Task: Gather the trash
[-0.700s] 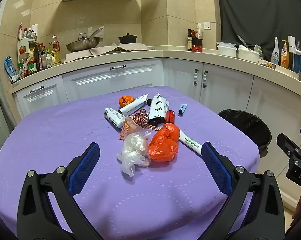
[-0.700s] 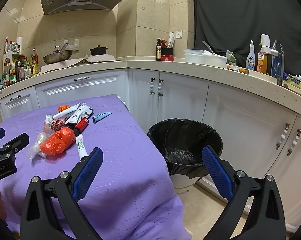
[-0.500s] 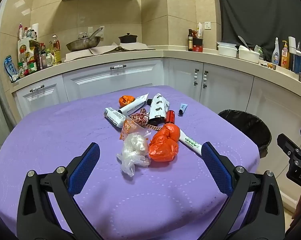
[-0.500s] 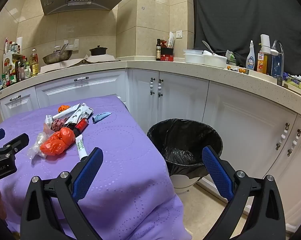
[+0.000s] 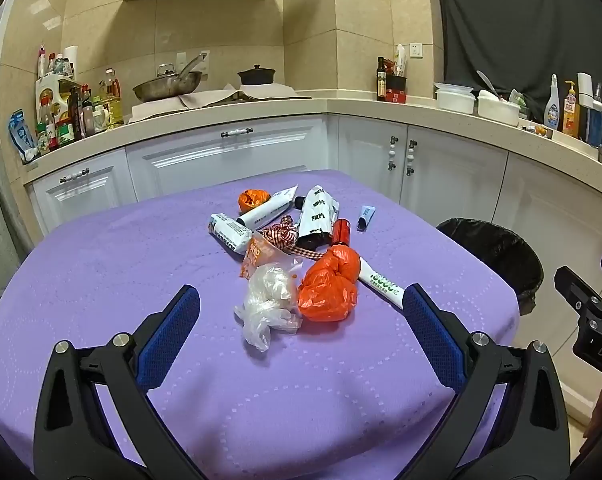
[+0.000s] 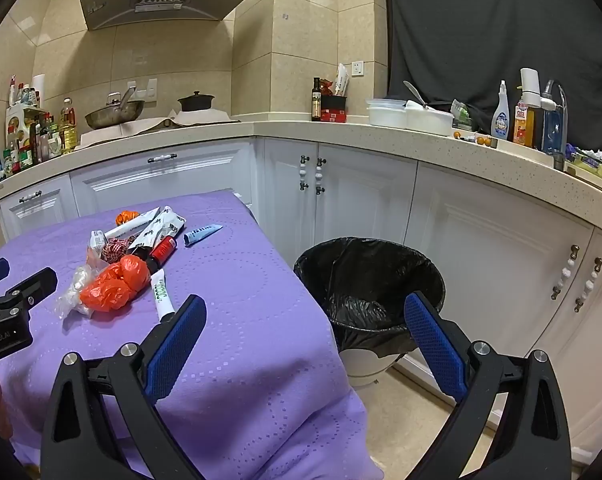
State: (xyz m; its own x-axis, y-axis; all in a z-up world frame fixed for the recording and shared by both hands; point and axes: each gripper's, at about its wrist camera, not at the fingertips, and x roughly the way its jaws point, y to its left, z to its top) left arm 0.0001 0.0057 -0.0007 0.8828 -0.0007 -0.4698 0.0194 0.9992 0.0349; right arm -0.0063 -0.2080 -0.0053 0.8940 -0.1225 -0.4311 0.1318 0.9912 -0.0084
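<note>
A pile of trash lies on the purple table (image 5: 101,272): a clear plastic bag (image 5: 269,304), an orange bag (image 5: 331,284), a white tube with green print (image 5: 381,280), a red bottle (image 5: 341,232), a black-and-white pouch (image 5: 319,216), other tubes and a small orange wad (image 5: 253,198). My left gripper (image 5: 301,320) is open and empty, just short of the clear bag. My right gripper (image 6: 305,328) is open and empty, off the table's right edge, before the black-lined bin (image 6: 369,280). The pile also shows in the right wrist view (image 6: 113,284).
The bin (image 5: 493,256) stands on the floor right of the table. White cabinets (image 6: 361,188) and a counter with a wok (image 5: 167,86), pot, bottles and tubs run behind. The right gripper's tip (image 5: 581,304) shows at the left view's right edge.
</note>
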